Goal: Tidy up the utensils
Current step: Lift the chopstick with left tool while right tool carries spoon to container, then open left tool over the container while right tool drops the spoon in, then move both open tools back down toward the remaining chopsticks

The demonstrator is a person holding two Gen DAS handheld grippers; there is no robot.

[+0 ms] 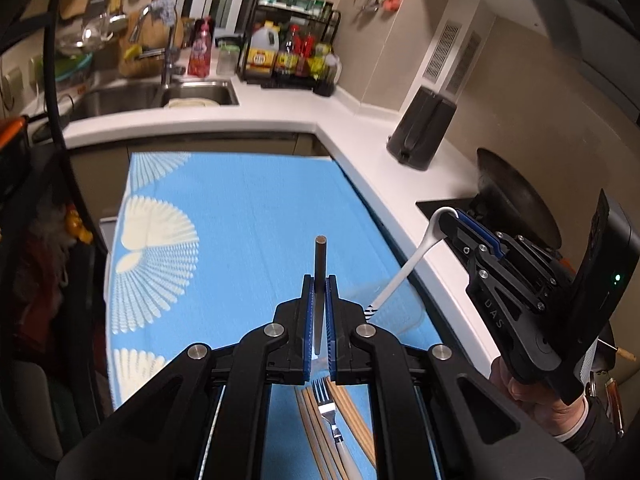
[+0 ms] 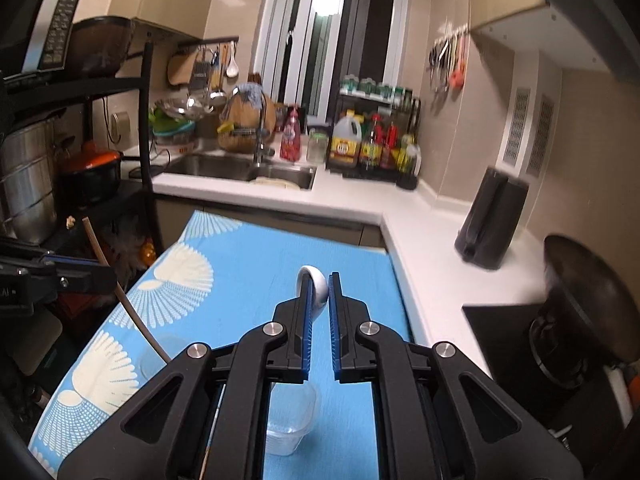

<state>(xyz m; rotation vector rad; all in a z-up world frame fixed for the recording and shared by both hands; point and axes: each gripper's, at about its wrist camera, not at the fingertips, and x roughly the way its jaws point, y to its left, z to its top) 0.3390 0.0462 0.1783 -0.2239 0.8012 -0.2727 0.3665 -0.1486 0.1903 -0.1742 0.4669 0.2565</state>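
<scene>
Clamping one dark chopstick (image 1: 320,268) upright between its blue pads, the left gripper (image 1: 319,280) hovers above the blue mat (image 1: 248,216). The right gripper (image 2: 319,280) pinches one white spoon (image 2: 318,286) by its bowl, the striped handle slanting down toward the mat. One clear plastic cup (image 2: 290,432) stands on the mat below the right gripper. On the mat beneath the left gripper lie one fork (image 1: 328,408) and several wooden chopsticks (image 1: 352,412); their exact count cannot be told.
</scene>
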